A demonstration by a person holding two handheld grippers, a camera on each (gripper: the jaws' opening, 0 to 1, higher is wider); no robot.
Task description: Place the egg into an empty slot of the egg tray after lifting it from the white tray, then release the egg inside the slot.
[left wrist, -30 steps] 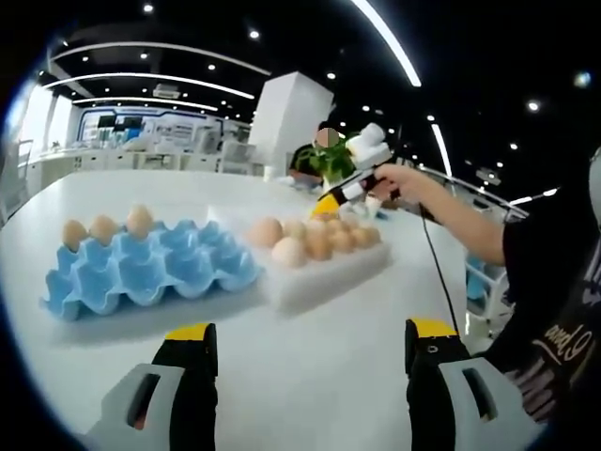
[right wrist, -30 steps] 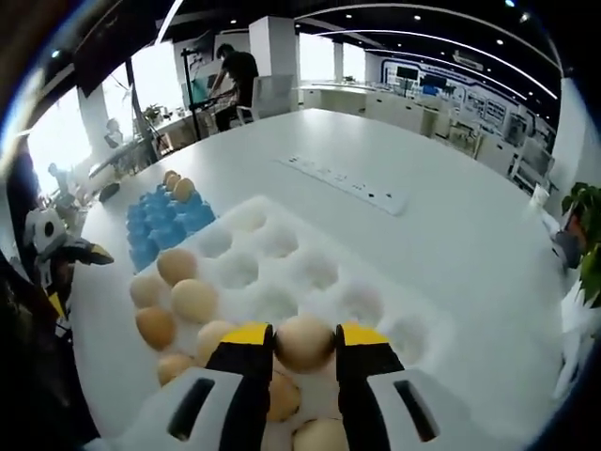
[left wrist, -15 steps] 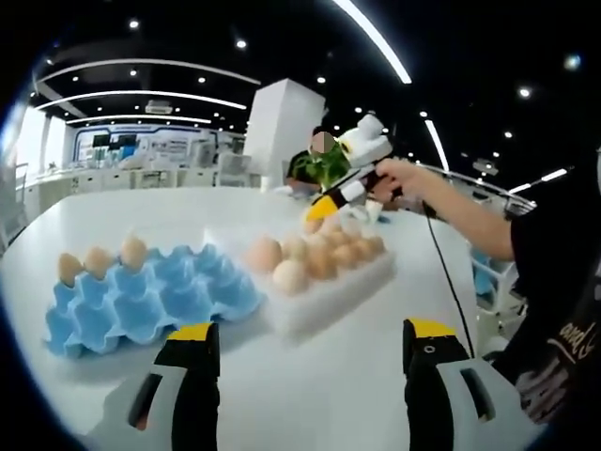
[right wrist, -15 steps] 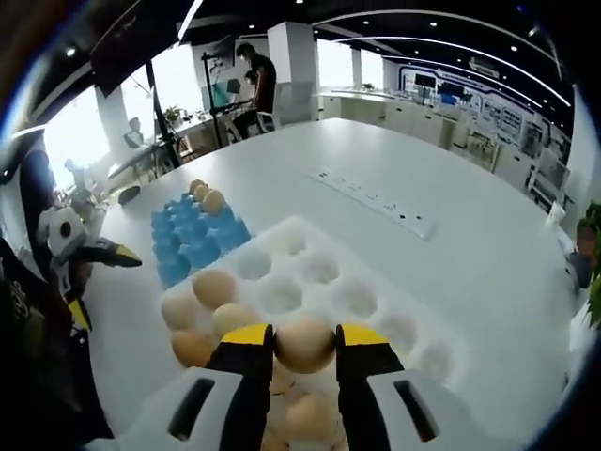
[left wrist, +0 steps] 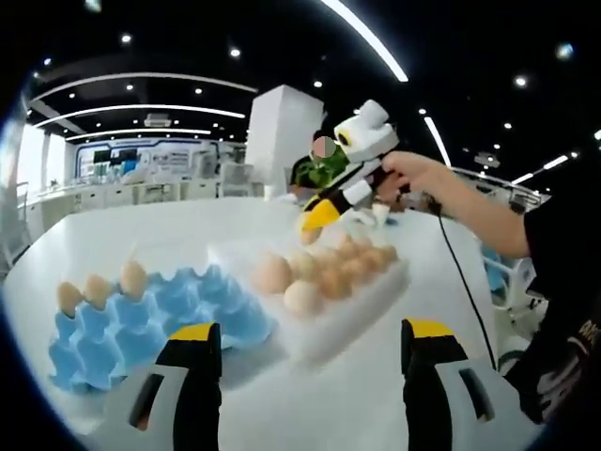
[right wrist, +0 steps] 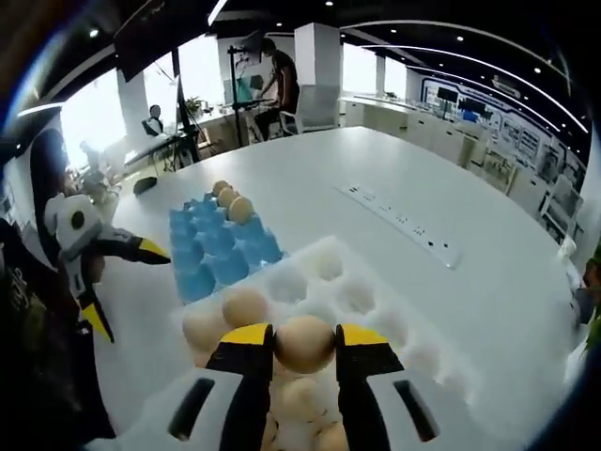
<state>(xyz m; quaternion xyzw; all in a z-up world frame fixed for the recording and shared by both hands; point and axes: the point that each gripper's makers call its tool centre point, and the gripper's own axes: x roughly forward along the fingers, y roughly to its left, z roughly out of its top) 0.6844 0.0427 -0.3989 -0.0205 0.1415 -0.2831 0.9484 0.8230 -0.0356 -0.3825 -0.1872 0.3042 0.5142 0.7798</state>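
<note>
My right gripper (right wrist: pixel 305 343) is shut on a tan egg (right wrist: pixel 304 344), held above the white tray (right wrist: pixel 376 310), which holds several more eggs at its near end. The blue egg tray (right wrist: pixel 221 246) lies beyond it with three eggs (right wrist: pixel 230 200) at its far end. In the left gripper view my left gripper (left wrist: pixel 305 338) is open with nothing between its jaws, low in front of the blue egg tray (left wrist: pixel 150 315) and the white tray (left wrist: pixel 362 301). The right gripper (left wrist: pixel 324 211) shows there held by a hand above the white tray's eggs, and the left gripper (right wrist: pixel 113 258) shows open at the left of the right gripper view.
Both trays rest on a large white table (right wrist: pixel 310 178). A white power strip (right wrist: pixel 404 225) lies on it beyond the white tray. A person stands at a desk (right wrist: pixel 277 80) far behind. A green plant (left wrist: pixel 319 164) and white pillar stand past the table.
My right gripper has risen with the egg and drawn back from the white tray, so more of the blue tray shows. The left gripper view has shifted slightly closer to the trays.
</note>
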